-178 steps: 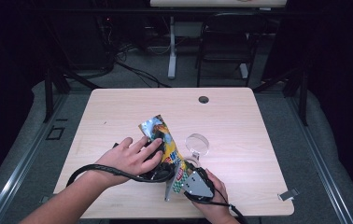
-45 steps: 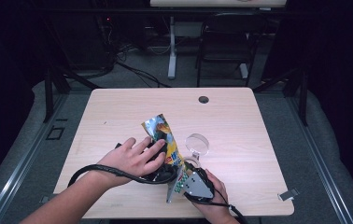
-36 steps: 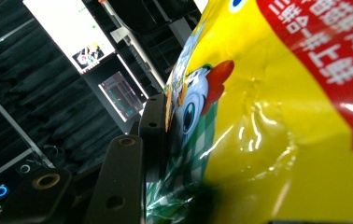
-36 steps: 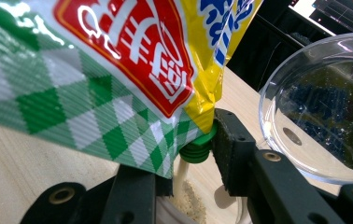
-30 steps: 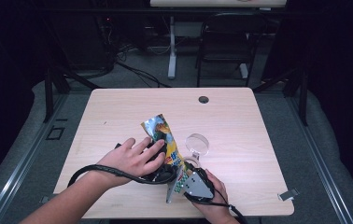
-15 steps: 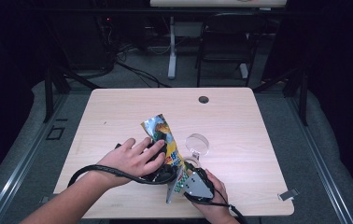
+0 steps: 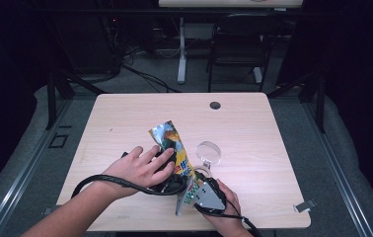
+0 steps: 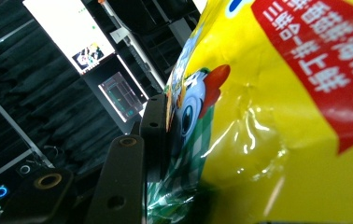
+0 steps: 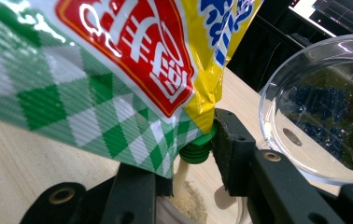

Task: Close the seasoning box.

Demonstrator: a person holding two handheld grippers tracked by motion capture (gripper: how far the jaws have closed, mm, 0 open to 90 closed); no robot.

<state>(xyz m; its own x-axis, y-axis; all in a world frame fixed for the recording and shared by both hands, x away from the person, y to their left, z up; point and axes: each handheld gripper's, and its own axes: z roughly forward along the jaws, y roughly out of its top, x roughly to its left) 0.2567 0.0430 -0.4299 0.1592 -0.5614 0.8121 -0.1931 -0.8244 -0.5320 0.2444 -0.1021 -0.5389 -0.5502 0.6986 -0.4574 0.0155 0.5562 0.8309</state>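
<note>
Nothing shifts: we keep both grips on the pouch [image 7: 174,148]

Left gripper [image 7: 167,165] and right gripper [image 7: 194,183] stay clamped on it at the table's [image 7: 273,148] six o'clock, spout [image 9: 196,148] down, pouring powder beside the clear bowl [image 7: 208,152].

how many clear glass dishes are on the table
1. The clear glass dish stands on the table just right of the snack pouch, beyond the right gripper; the right gripper view has it at right. Hands and pouch could hide another.
</note>
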